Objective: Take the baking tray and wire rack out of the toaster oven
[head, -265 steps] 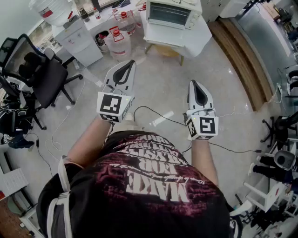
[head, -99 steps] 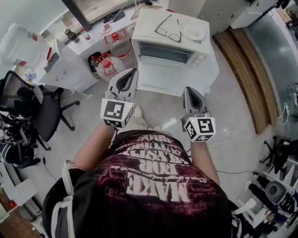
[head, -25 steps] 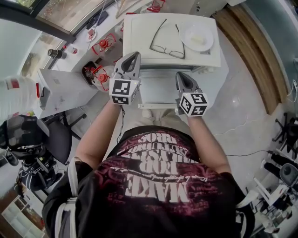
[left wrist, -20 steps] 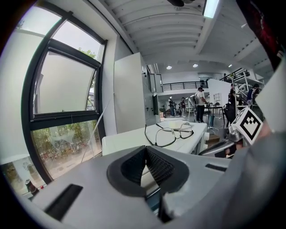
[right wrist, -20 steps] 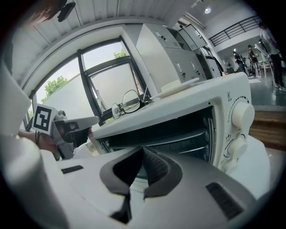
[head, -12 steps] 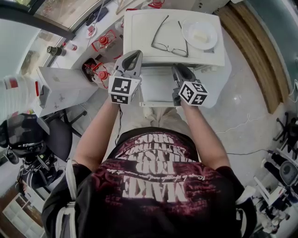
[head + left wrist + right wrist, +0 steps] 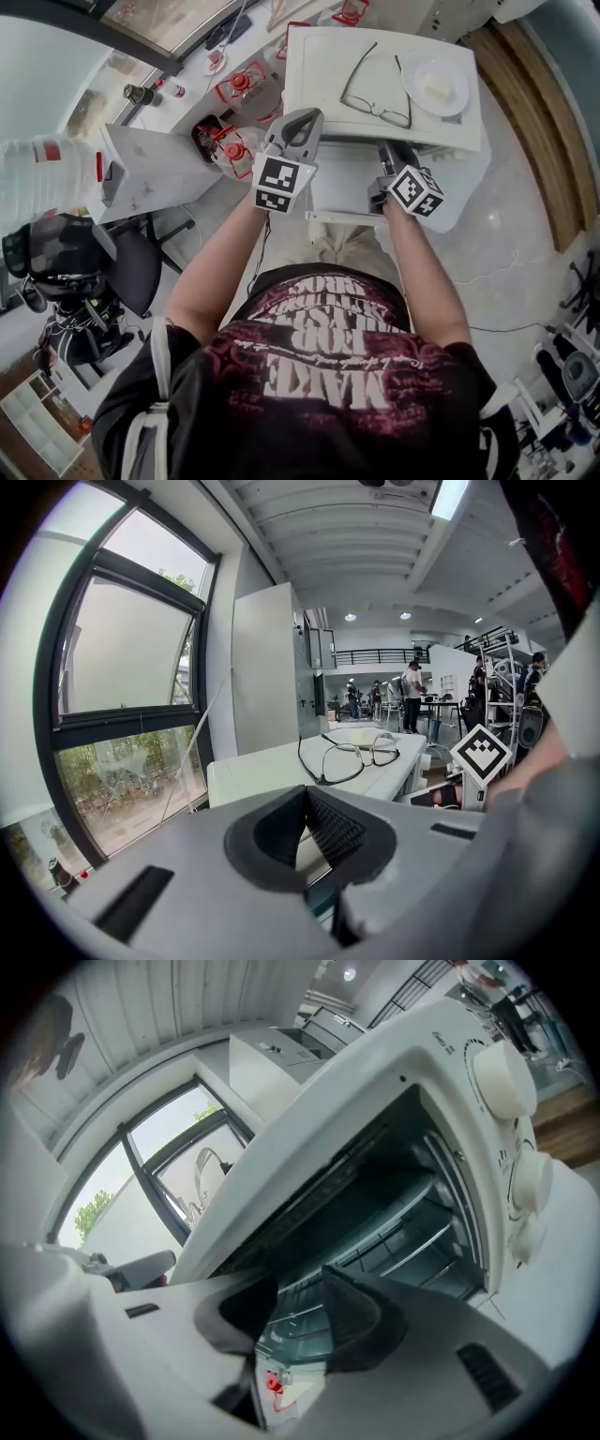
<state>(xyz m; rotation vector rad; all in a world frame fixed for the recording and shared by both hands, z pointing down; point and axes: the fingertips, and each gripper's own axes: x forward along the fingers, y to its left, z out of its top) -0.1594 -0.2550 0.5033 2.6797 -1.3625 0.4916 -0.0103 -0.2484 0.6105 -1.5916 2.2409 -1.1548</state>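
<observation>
**Inspector:** Which step is the operator carrying out?

**Assessor:** The approach to the first pick, in my judgement. The white metal toaster oven (image 7: 323, 66) is standing on the white bench (image 7: 461, 183), with its drop-down glass door (image 7: 343, 192) lying open. The right gripper (image 7: 298, 1277) is pointing into the cavity. Its jaws have just been opening and are standing partly apart, with nothing between them.

**Inspector:** And the items to be removed?

**Assessor:** The chromed wire rack (image 7: 398, 1234) is sitting inside the cavity. I am not making out the baking tray separately in that dark interior. Nothing is touching either.

**Inspector:** The left gripper (image 7: 305, 794)?

**Assessor:** It is hovering near the oven's top left corner, jaws together, carrying nothing.

**Inspector:** What is the next move calling for?

**Assessor:** Advancing the right jaws level over the door and straddling the rack's front bar, then closing on it before drawing it straight out.
</observation>
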